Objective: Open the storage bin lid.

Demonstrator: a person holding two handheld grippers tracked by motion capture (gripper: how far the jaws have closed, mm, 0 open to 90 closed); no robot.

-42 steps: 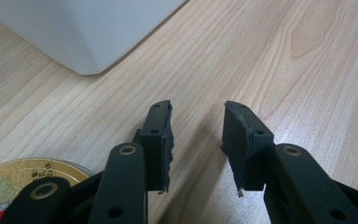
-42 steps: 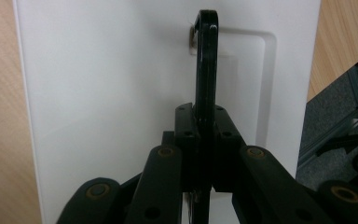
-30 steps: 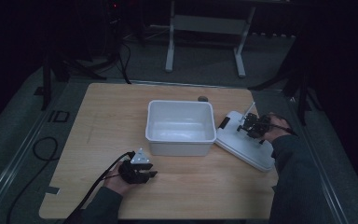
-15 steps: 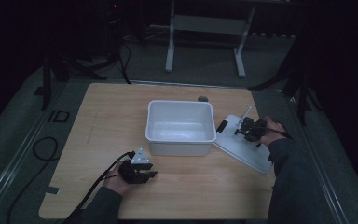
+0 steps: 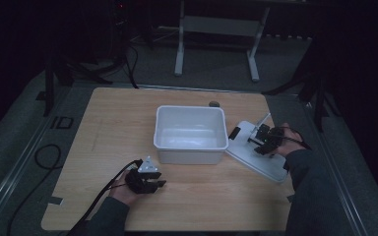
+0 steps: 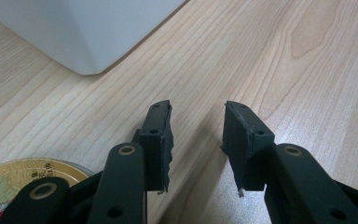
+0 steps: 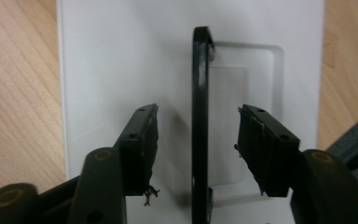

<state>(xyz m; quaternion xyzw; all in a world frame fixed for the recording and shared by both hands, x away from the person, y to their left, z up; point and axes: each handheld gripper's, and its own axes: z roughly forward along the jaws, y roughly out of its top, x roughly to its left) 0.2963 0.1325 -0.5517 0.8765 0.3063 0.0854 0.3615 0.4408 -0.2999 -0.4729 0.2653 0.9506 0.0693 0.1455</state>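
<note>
A white lid (image 5: pixel 256 160) lies flat on the table, right of the open white bin (image 5: pixel 191 133). My right gripper (image 5: pixel 259 138) rests over the lid. In the right gripper view the lid's thin black handle (image 7: pixel 200 93) stands upright between the pads of the right gripper (image 7: pixel 198 112), with a gap on both sides. Its jaws have just been opening and stand open around the handle. My left gripper (image 5: pixel 156 185) sits low at the table's near side, in front of the bin. Its jaws (image 6: pixel 198 112) are open over bare wood with nothing between them.
The bin's corner (image 6: pixel 84 28) is just ahead of the left gripper. A gold round disc (image 6: pixel 14 179) lies by that gripper's left jaw. A small dark object (image 5: pixel 214 103) sits behind the bin. A black latch (image 5: pixel 235 132) is at the lid's near-bin end.
The right hand has shifted slightly over the lid. The left hand and the bin have kept still.
</note>
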